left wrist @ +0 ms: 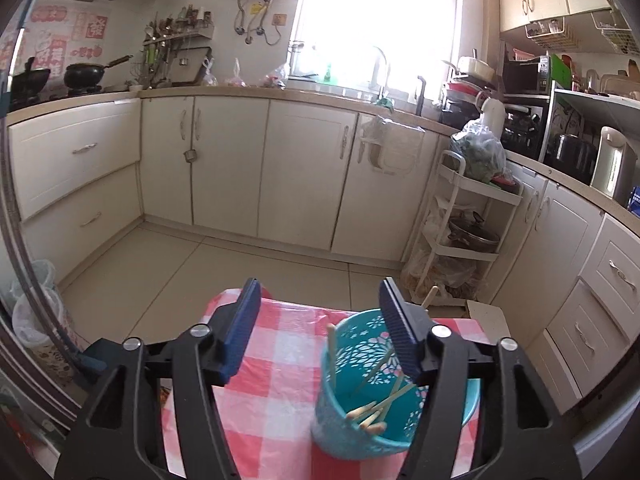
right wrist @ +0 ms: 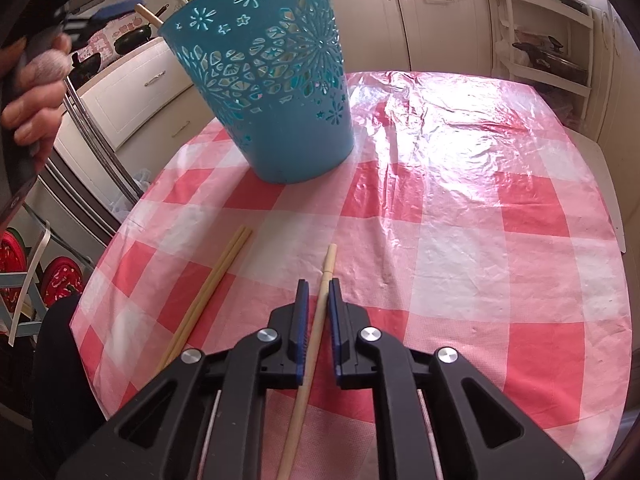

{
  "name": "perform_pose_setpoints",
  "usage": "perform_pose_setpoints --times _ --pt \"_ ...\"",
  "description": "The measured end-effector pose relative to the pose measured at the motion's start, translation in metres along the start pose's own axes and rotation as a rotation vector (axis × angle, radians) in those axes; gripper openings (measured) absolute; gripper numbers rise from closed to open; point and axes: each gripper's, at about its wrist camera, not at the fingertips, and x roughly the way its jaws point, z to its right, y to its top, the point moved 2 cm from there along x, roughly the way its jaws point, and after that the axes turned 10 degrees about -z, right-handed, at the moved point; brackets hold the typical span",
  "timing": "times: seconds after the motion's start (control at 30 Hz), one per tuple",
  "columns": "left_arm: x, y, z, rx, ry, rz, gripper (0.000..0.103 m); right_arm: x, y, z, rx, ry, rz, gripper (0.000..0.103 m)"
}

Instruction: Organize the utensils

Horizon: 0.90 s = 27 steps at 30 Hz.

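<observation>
While the left gripper (left wrist: 318, 332) is gaping empty over the blue basket (left wrist: 360, 392), the right gripper (right wrist: 318, 292) is clamping one chopstick (right wrist: 316, 320).

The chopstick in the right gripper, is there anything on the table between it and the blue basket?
Nothing visible. The right gripper is shut on the chopstick, and only bare checked tablecloth lies between it and the blue basket. The two loose chopsticks lie off to the left of that path.

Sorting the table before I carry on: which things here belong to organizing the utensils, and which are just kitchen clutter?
Job:
teal basket
chopsticks in basket
single chopstick in right gripper
chopstick pair on cloth

Lying about:
black wok
white trolley
kettle
</observation>
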Motion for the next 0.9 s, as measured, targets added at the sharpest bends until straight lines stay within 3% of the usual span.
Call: perform_pose_setpoints --times 0.17,0.4,0.53,0.57,0.73,0.9 --pt "-0.030 -0.044 -0.052 -0.059 0.088 -0.020 0.080 -0.001 -0.003 -0.007 -0.032 -0.037 -0.002 0.016" --pt "0.024 -0.136 -0.083 -0.031 0.160 -0.325 0.081 -0.003 -0.012 -0.022 -0.073 -0.160 -0.009 0.017" --pt "0.048 -0.153 -0.071 0.017 0.148 -0.404 0.081 -0.004 -0.015 -0.026 -0.102 -0.211 -0.022 0.015" --pt "0.053 -0.155 -0.067 0.031 0.143 -0.416 0.081 -0.003 -0.015 -0.028 -0.123 -0.224 -0.031 0.011" --pt "0.070 -0.169 -0.059 0.058 0.136 -0.472 0.083 -0.006 -0.018 -0.025 -0.091 -0.175 -0.048 0.006" --pt "0.072 -0.171 -0.057 0.072 0.118 -0.481 0.085 -0.019 -0.020 -0.014 0.043 0.016 -0.029 0.006"
